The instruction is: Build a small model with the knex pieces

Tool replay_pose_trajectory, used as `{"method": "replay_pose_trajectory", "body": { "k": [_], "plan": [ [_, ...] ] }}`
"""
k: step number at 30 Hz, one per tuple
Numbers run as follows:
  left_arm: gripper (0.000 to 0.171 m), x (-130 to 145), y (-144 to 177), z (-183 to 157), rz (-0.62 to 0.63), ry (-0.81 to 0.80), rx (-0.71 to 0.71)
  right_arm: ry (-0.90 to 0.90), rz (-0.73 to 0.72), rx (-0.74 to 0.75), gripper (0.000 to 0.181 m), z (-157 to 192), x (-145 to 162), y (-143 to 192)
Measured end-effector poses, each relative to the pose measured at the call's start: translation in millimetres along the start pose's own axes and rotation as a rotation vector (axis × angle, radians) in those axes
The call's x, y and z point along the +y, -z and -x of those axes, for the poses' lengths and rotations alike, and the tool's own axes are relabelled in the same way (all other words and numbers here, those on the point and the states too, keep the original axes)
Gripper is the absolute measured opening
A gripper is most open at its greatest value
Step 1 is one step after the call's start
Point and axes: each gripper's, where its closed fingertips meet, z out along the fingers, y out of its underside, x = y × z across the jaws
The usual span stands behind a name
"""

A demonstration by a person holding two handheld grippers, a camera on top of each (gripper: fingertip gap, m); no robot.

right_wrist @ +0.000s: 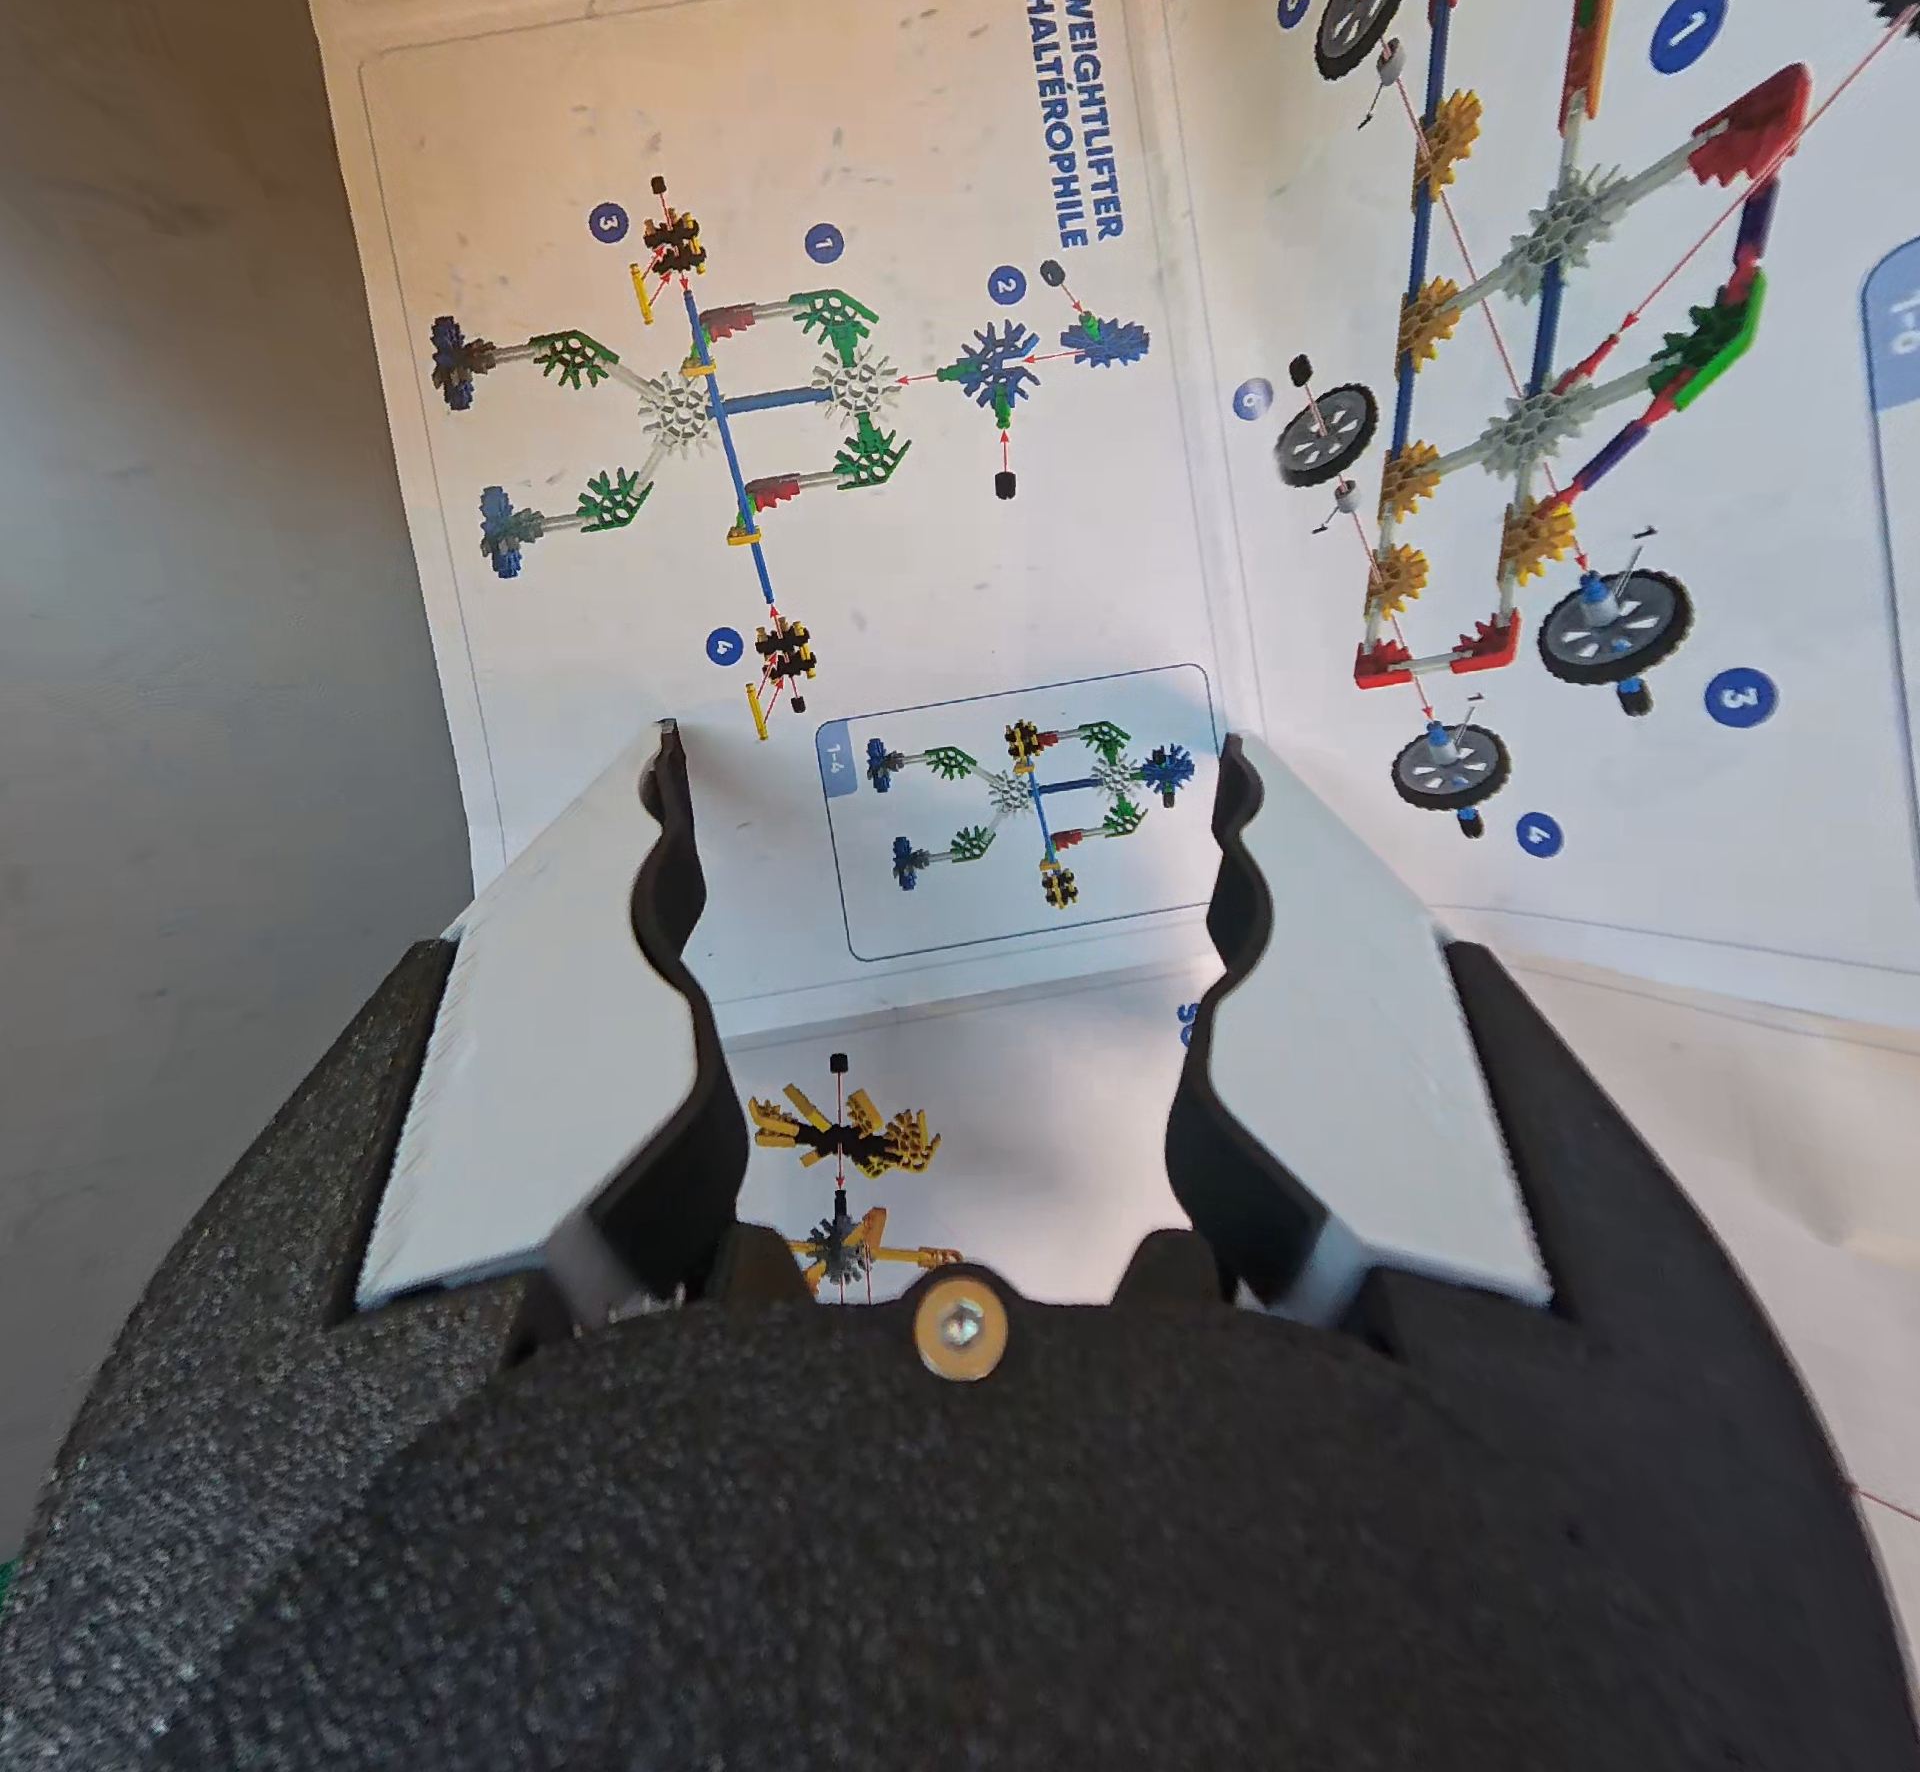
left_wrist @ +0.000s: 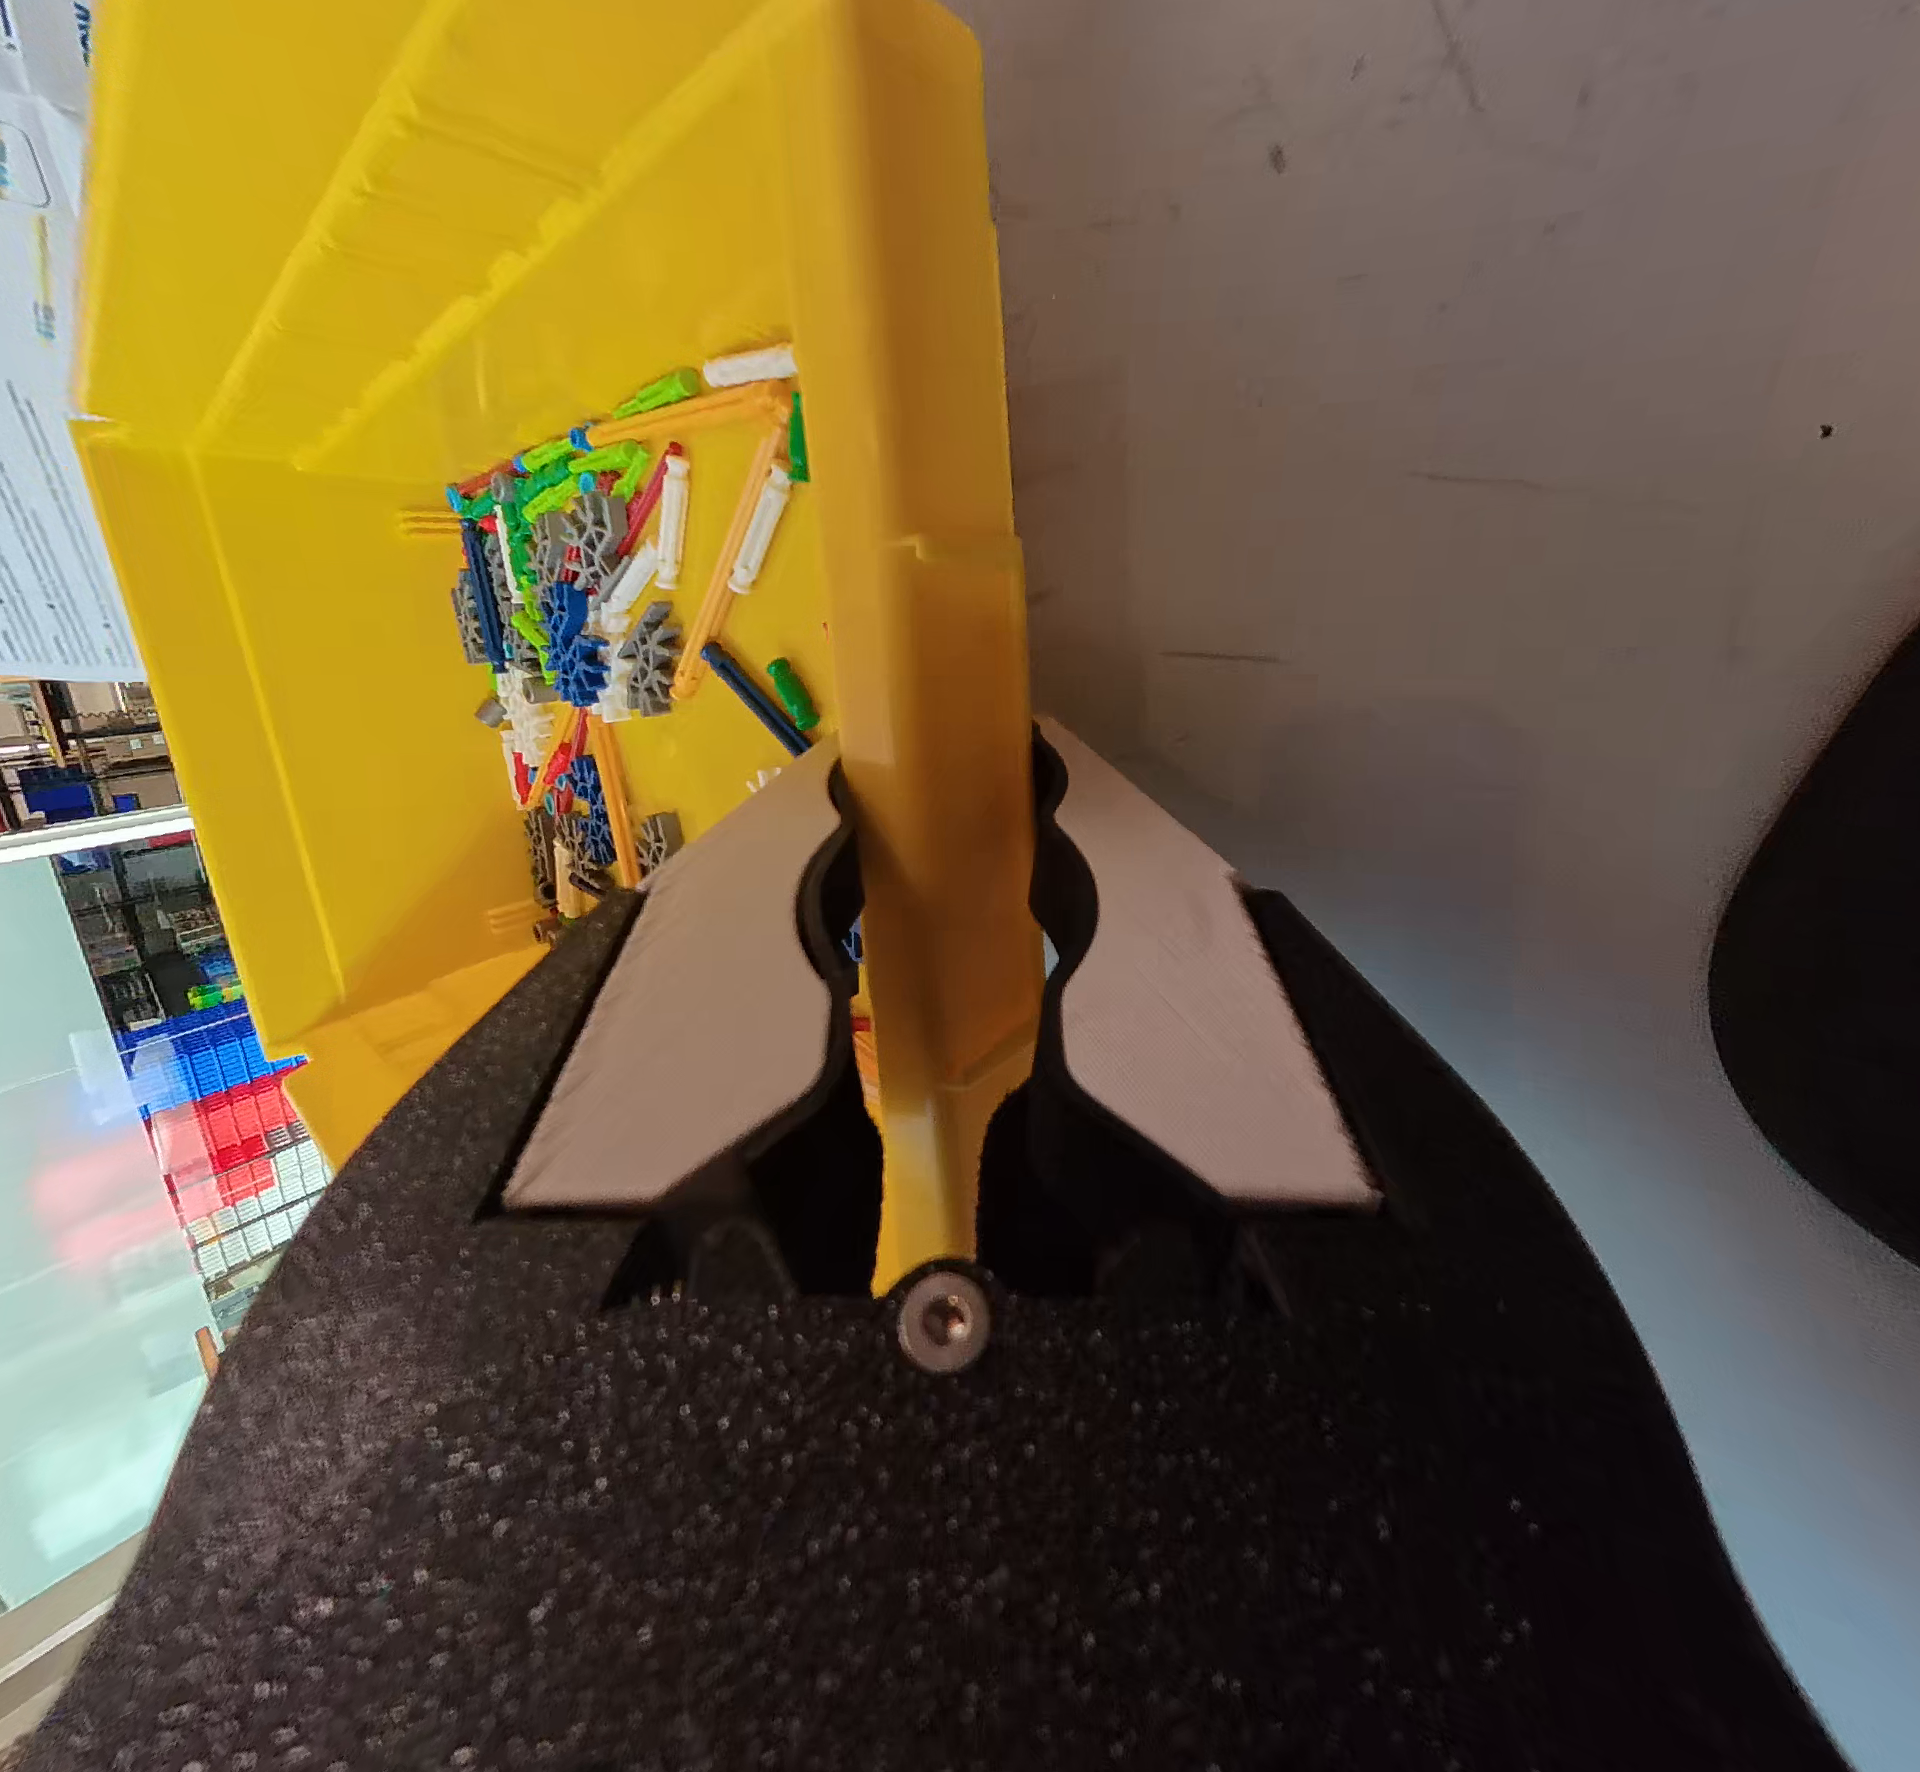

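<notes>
In the left wrist view my left gripper [left_wrist: 940,766] is shut on the side wall of a yellow plastic bin [left_wrist: 925,496] and holds the bin tilted. Several small construction-toy rods and connectors [left_wrist: 613,600] in green, white, blue, grey, red and orange lie piled on the bin's inner floor. In the right wrist view my right gripper [right_wrist: 951,746] is open and empty. It hovers close over a printed instruction sheet [right_wrist: 935,164] with coloured build diagrams, spread flat on the pale surface.
A white scuffed tabletop [left_wrist: 1455,372] lies right of the bin. A dark rounded object [left_wrist: 1839,974] shows at the right edge. Papers [left_wrist: 42,475] lie left of the bin. Shelves with coloured bins [left_wrist: 208,1099] show behind a glass panel at far left. Tip to tip, the grippers are about 30 centimetres apart.
</notes>
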Motion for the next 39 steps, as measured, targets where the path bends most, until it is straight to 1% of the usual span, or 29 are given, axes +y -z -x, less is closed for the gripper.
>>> {"method": "replay_pose_trajectory", "body": {
  "k": [4, 8, 10, 13, 15, 17, 19, 22, 25, 27, 29, 31, 39],
  "plan": [
    [0.026, -6, -2, -16, -0.014, -0.010, 0.024, 0.043, -0.019, -0.009, 0.100, -2, -10, -5],
    [0.027, -8, -15, -29, -0.025, -0.012, 0.080, 0.069, -0.001, 0.008, 0.105, -8, -18, -9],
    [0.027, -5, -21, -27, -0.010, -0.034, 0.072, 0.065, 0.010, 0.034, 0.106, -13, -19, -8],
    [0.027, -2, -27, -21, -0.020, -0.025, 0.078, 0.058, 0.008, 0.091, 0.102, -16, -15, -3],
    [0.027, -1, -34, -21, -0.022, -0.058, 0.073, 0.036, 0.014, 0.128, 0.102, -12, -7, 7],
    [0.028, 3, -41, -22, 0.005, -0.097, 0.055, -0.042, 0.020, 0.142, 0.100, -1, 9, 21],
    [0.028, 5, -48, -27, 0.024, -0.121, 0.042, -0.131, 0.054, 0.156, 0.101, 9, 38, 37],
    [0.028, 1, -49, -28, 0.014, -0.087, 0.031, -0.260, 0.062, 0.201, 0.101, 14, 83, 61],
    [0.027, -2, -50, -30, 0.020, -0.050, 0.022, -0.378, 0.056, 0.241, 0.103, 7, 122, 79],
    [0.027, -4, -51, -31, 0.030, -0.032, 0.017, -0.426, 0.058, 0.250, 0.105, -1, 141, 83],
    [0.027, -6, -51, -31, 0.046, -0.019, 0.010, -0.442, -0.001, 0.249, 0.103, -11, 142, 83],
    [0.027, -8, -51, -30, 0.065, 0.000, 0.000, -0.428, -0.024, 0.250, 0.103, -19, 140, 82],
    [0.028, -11, -51, -31, 0.114, 0.049, -0.013, -0.408, -0.044, 0.246, 0.103, -34, 128, 75]
  ]
}}
